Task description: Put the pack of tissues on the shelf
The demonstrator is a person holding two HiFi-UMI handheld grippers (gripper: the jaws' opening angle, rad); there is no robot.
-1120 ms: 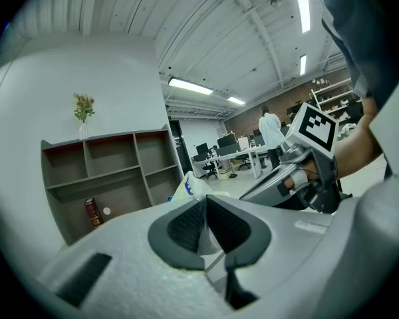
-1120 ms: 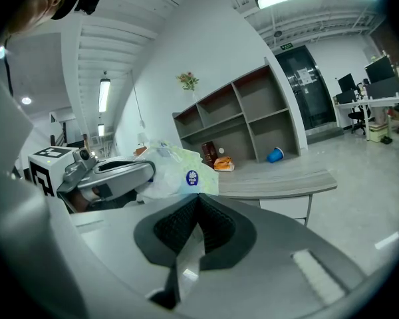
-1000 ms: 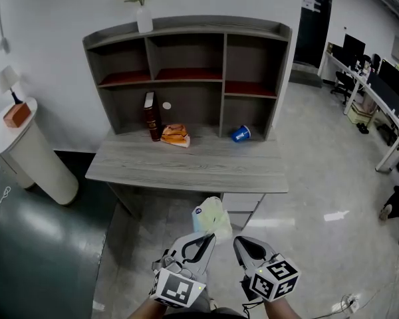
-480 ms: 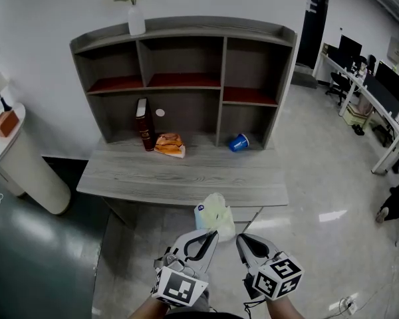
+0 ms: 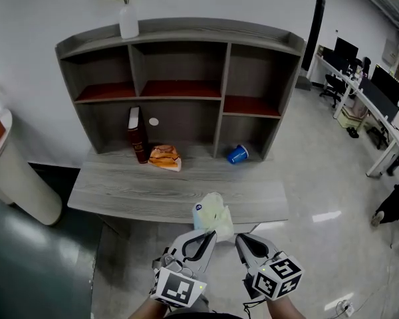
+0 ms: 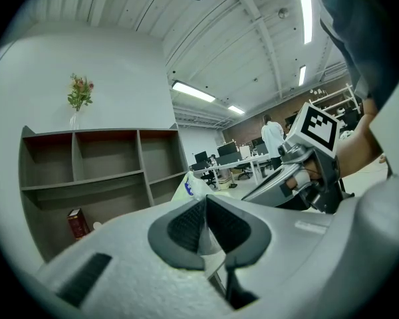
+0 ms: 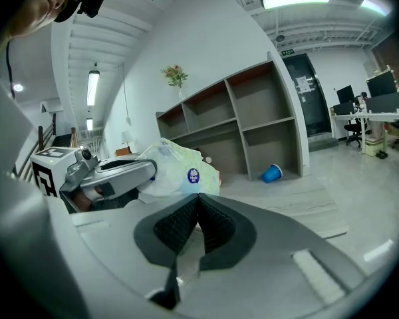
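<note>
The pack of tissues (image 5: 212, 213), pale yellow-green plastic with a blue round label, hangs in the air just before the desk's front edge. My left gripper (image 5: 211, 234) is shut on its lower edge. The left gripper view shows the shut jaws (image 6: 205, 201) with the pack (image 6: 185, 183) poking out beyond them. My right gripper (image 5: 241, 240) is beside it on the right, shut and empty. In the right gripper view its jaws (image 7: 198, 198) are closed, and the pack (image 7: 179, 171) is held to the left. The grey shelf unit (image 5: 219, 98) stands on the desk ahead.
A dark red book (image 5: 135, 135), an orange packet (image 5: 165, 157) and a tipped blue cup (image 5: 237, 155) sit in the lower compartments on the grey desk (image 5: 120, 191). A vase of flowers (image 5: 128, 22) tops the shelf. A white round stand (image 5: 13, 178) is at the left, office desks at the right.
The desk and shelf have come nearer and shifted left in the head view. Both grippers keep their places, the pack still held by the left one.
</note>
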